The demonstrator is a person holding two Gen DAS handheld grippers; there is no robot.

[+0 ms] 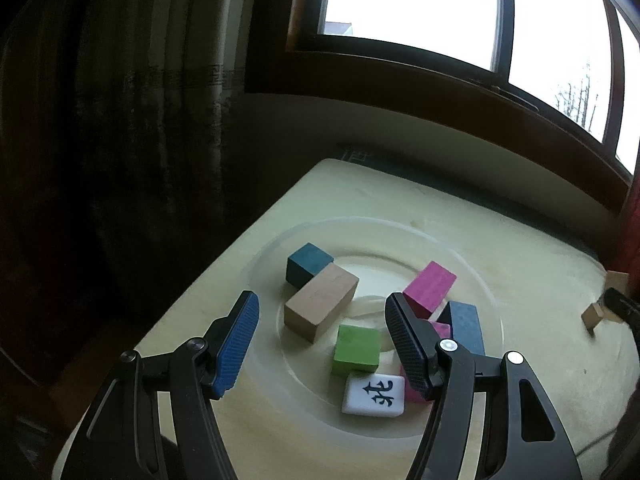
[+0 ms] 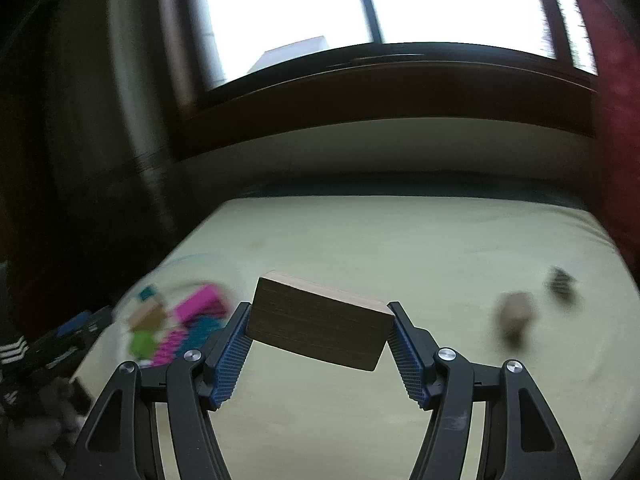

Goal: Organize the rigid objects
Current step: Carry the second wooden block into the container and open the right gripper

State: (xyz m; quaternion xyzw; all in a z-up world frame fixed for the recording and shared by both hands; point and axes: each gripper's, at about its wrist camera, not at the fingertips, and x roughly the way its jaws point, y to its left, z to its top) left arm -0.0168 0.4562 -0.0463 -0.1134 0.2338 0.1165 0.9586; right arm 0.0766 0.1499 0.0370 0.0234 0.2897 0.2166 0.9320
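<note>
Block (image 2: 318, 326) spans right gripper (image 2: 318, 338) crosswise, right end tilted down.

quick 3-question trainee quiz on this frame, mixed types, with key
1. True or false: the right claw is empty.
2. What lies nearest the camera in the clear dish? A) mahjong tile B) green block C) teal block
3. Fill in: the left claw hovers with jaws ____.

Key: 1 false, it grips a wooden block; 2 A; 3 open.
</note>
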